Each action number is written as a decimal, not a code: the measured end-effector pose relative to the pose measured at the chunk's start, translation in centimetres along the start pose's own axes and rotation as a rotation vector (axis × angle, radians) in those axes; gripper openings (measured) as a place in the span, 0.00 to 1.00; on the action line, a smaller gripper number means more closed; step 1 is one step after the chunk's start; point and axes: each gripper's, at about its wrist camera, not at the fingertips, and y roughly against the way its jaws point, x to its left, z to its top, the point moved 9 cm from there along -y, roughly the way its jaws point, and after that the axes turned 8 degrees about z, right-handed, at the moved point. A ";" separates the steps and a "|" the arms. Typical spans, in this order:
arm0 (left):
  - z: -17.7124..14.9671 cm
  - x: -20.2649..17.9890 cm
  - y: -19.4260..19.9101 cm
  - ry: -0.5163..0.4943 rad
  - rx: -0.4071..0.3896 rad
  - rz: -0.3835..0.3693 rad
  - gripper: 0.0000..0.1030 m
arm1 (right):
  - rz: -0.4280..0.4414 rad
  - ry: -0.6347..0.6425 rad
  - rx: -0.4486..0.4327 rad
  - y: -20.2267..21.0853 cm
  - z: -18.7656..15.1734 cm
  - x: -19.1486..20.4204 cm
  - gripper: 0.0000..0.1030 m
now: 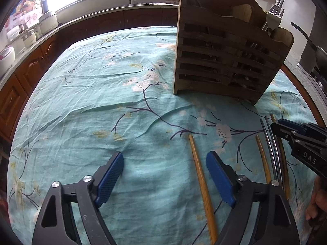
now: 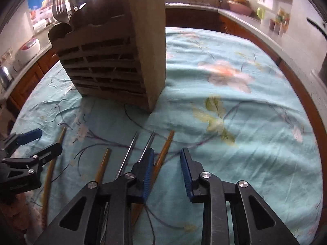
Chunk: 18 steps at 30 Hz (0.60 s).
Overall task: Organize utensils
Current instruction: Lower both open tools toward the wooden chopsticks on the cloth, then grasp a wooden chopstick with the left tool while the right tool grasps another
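Observation:
A slatted wooden utensil holder [image 1: 220,61] [image 2: 110,67] stands on the floral teal tablecloth [image 1: 102,85], with forks [image 1: 274,14] and wooden spoons sticking out of it. Several chopsticks lie in front of it. My left gripper [image 1: 165,159] is open just above the cloth, and a wooden chopstick [image 1: 199,169] lies inside its right finger, untouched by the pads. My right gripper [image 2: 167,152] [image 1: 280,125] has a narrow gap between its fingers. Another wooden chopstick [image 2: 165,149] runs through that gap without being pressed. A pair of metal chopsticks [image 2: 132,147] [image 1: 269,143] lies to its left.
Two more wooden chopsticks [image 2: 102,167] [image 2: 51,169] lie between the grippers. Kitchen counters with pots [image 1: 49,20] and jars [image 2: 278,24] ring the table. A dark pan [image 1: 318,55] sits beyond the right table edge. A hand [image 1: 317,204] holds the right gripper.

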 end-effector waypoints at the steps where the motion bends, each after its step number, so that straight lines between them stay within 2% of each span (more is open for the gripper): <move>1: 0.1 -0.1 -0.1 -0.004 0.000 0.001 0.75 | -0.004 0.007 0.002 -0.2 0.3 0.1 0.25; 5: 0.5 -1.0 -0.5 -0.050 -0.013 0.026 0.68 | 0.003 0.012 0.009 -1.1 1.2 0.1 0.23; 7: 0.6 -1.8 -0.4 -0.075 -0.025 0.009 0.47 | -0.005 0.025 0.012 -1.3 1.6 0.2 0.23; 8: 0.6 -2.3 -0.3 -0.095 -0.029 0.001 0.42 | -0.004 0.024 0.010 -1.4 1.6 0.3 0.21; 10: 0.5 -2.9 -0.1 -0.120 -0.030 -0.017 0.13 | 0.006 0.026 0.001 -1.2 1.4 0.4 0.15; 11: 0.4 -3.0 0.0 -0.126 -0.026 -0.019 0.09 | 0.011 0.018 -0.004 -0.9 1.3 0.4 0.11; 14: 0.4 -2.9 0.3 -0.119 -0.025 -0.028 0.06 | 0.054 -0.035 -0.012 -0.4 1.1 0.2 0.05; 16: 0.3 -2.4 1.1 -0.087 -0.027 -0.068 0.00 | 0.098 -0.071 -0.026 0.4 1.0 0.1 0.05; 18: 0.2 -1.9 2.1 -0.053 -0.031 -0.111 0.00 | 0.128 -0.093 -0.050 1.6 1.0 0.0 0.05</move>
